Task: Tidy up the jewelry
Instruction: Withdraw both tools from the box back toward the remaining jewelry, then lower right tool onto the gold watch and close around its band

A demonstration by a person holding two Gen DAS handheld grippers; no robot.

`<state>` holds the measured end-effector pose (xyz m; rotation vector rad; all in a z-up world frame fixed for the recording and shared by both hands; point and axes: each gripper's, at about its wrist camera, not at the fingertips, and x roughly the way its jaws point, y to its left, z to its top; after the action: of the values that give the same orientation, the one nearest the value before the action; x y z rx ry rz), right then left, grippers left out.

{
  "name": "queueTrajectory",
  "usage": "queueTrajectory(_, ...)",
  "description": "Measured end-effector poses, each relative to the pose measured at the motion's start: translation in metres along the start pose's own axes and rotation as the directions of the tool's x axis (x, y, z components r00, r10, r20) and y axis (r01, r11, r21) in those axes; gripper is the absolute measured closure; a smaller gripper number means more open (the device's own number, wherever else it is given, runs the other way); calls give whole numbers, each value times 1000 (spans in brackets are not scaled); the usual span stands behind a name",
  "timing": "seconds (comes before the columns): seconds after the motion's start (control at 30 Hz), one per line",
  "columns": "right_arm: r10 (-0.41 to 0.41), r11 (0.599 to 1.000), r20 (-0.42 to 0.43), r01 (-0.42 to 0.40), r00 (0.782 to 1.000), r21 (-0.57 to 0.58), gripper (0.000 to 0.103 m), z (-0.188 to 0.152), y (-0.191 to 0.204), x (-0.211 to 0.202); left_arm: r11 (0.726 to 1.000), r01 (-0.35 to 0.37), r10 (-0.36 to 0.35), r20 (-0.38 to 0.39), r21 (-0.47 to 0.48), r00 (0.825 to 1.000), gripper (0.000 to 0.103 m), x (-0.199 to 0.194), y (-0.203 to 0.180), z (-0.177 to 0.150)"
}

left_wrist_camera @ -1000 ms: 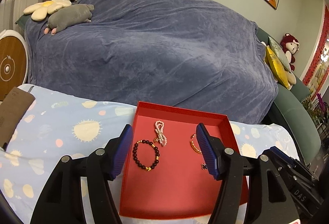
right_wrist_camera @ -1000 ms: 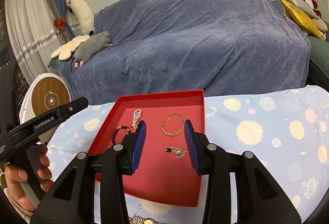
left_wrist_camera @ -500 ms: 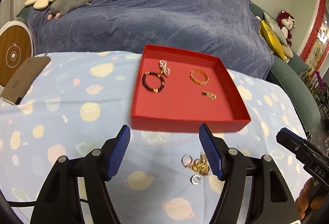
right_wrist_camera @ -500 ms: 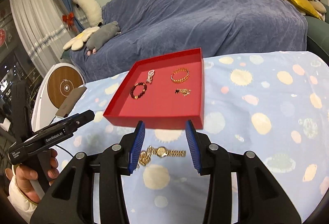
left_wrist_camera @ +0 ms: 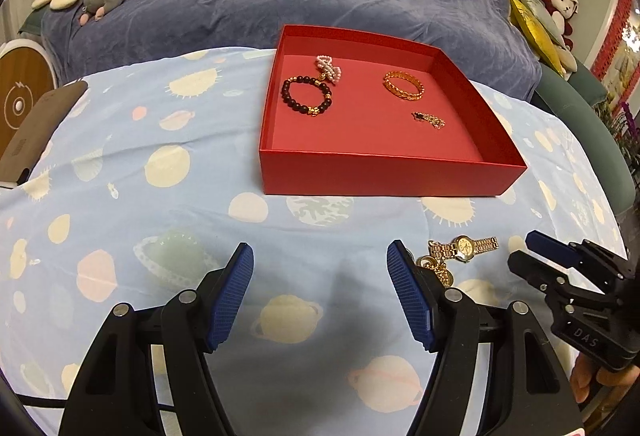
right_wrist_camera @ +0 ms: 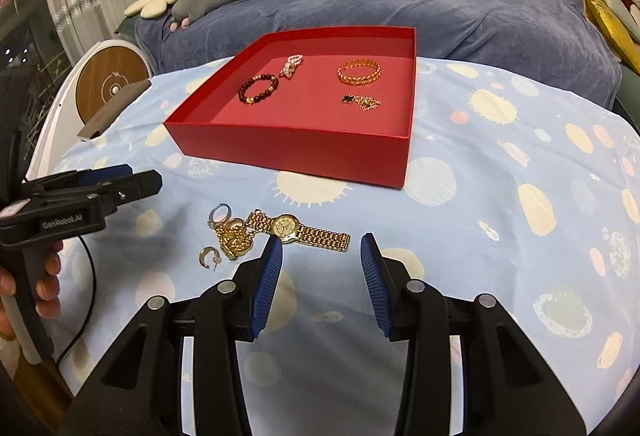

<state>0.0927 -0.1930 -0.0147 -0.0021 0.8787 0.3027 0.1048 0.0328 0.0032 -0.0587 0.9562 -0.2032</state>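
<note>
Jewelry pile [right_wrist_camera: 234, 236] with gold watch [right_wrist_camera: 298, 230] loose on planet-print cloth [right_wrist_camera: 500, 195], in front of red tray [right_wrist_camera: 296, 151] | tray holds bead bracelet [right_wrist_camera: 258, 89], gold bangle [right_wrist_camera: 359, 71] | left gripper [left_wrist_camera: 320, 292] jaws apart, empty | right gripper [right_wrist_camera: 321, 274] jaws apart, empty, just short of watch

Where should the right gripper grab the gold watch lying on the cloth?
Grip the gold watch by its free strap end, coming from above with pads across the band. It lies flat, and the other end tangles with the chain pile.
</note>
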Motion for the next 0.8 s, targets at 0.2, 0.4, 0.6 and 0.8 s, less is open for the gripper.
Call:
queueTrajectory(0.2, 7, 994, -8, -8, 1000, -111, 63, -1, 10, 13, 1000, -3, 3, -15, -2, 1000, 36, 2, 7, -1)
queueTrajectory(0.4, 33, 979, -21, -37, 999, -202, 63, 2, 24, 24, 1000, 17, -17, -33, -2, 999, 36, 1, 10, -7)
queueTrajectory(0.6, 24, 970, -32, -31, 999, -241, 63, 6, 26, 35, 1000, 22, -22, -43, 10, 999, 36, 1, 9, -12)
queueTrajectory(0.8, 48, 975, -67, -61, 997, -215, 76, 10, 27, 40, 999, 32, -33, -47, -14, 998, 36, 1, 14, -9)
